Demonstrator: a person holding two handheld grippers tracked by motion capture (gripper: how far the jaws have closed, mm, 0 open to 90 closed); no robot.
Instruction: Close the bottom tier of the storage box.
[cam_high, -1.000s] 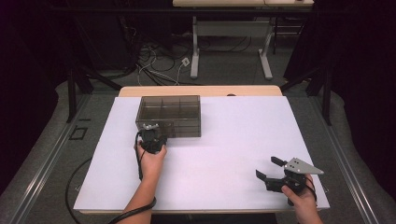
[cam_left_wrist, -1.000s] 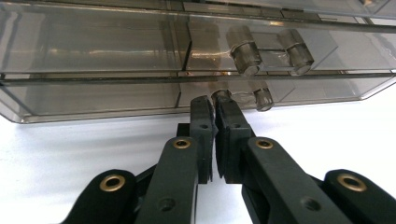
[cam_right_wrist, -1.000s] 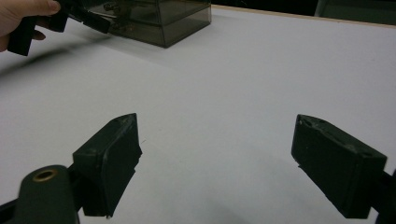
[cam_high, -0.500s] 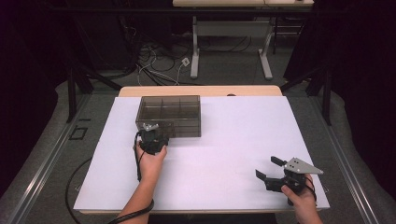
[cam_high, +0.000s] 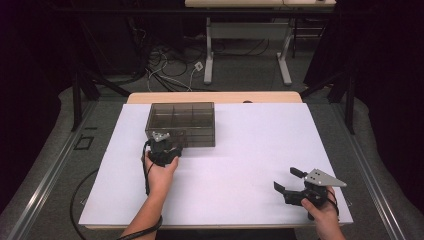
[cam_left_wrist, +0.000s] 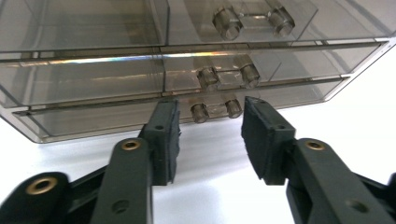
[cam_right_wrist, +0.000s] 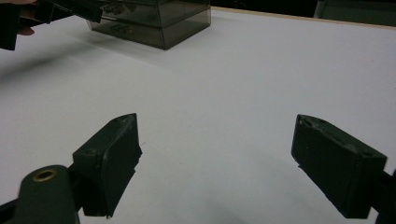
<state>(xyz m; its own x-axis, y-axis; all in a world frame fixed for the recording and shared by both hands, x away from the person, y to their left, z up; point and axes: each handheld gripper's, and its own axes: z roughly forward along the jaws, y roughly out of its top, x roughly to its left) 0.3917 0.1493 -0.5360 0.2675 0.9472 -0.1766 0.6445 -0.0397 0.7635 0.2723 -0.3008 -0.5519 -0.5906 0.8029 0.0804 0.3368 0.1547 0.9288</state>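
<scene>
A smoky clear drawer box stands at the back left of the white table. Its front has three stacked drawers, each with a clear bar handle. My left gripper is right at the box front. In the left gripper view it is open, with its jaws on either side of the lowest drawer's handle and the pads clear of it. The middle handle and top handle sit above. My right gripper rests near the front right, wide open and holding nothing.
The right gripper view shows the drawer box far off at the upper left, with the other gripper in front of it. Bare white tabletop lies between the two grippers. Desk legs and cables stand on the floor beyond the table.
</scene>
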